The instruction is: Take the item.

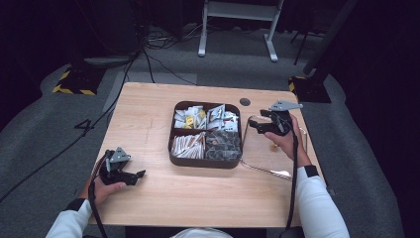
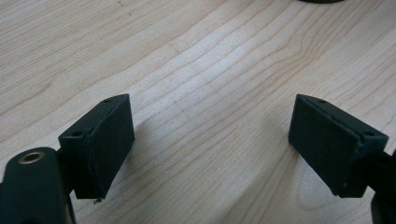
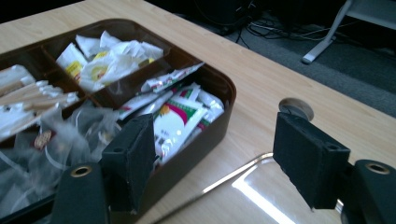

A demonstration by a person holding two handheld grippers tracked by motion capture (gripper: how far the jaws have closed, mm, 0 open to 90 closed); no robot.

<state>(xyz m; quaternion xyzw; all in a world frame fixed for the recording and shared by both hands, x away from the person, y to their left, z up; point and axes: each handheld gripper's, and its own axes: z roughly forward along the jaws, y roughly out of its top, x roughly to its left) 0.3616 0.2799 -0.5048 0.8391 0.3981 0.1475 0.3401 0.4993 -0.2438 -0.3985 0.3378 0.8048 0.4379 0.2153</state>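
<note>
A dark brown tray (image 1: 204, 161) with four compartments sits mid-table, holding sachets, paper sticks and tea bags. In the right gripper view the tray's wall (image 3: 212, 128) is close in front, with white and red sachets (image 3: 180, 116) in the nearest compartment. My right gripper (image 1: 253, 123) hovers open just right of the tray, above a clear lid (image 1: 270, 148) lying flat on the table. Its midpoint (image 3: 212, 156) lies over the lid's shiny edge (image 3: 233, 179). My left gripper (image 1: 139, 176) rests open on bare wood at the front left; its jaws (image 2: 210, 144) hold nothing.
The wooden table (image 1: 148, 109) has a round grommet (image 1: 244, 101) behind the tray, seen too as a disc (image 3: 296, 108). Cables and a white stand's legs (image 1: 237, 29) lie on the grey carpet beyond the far edge.
</note>
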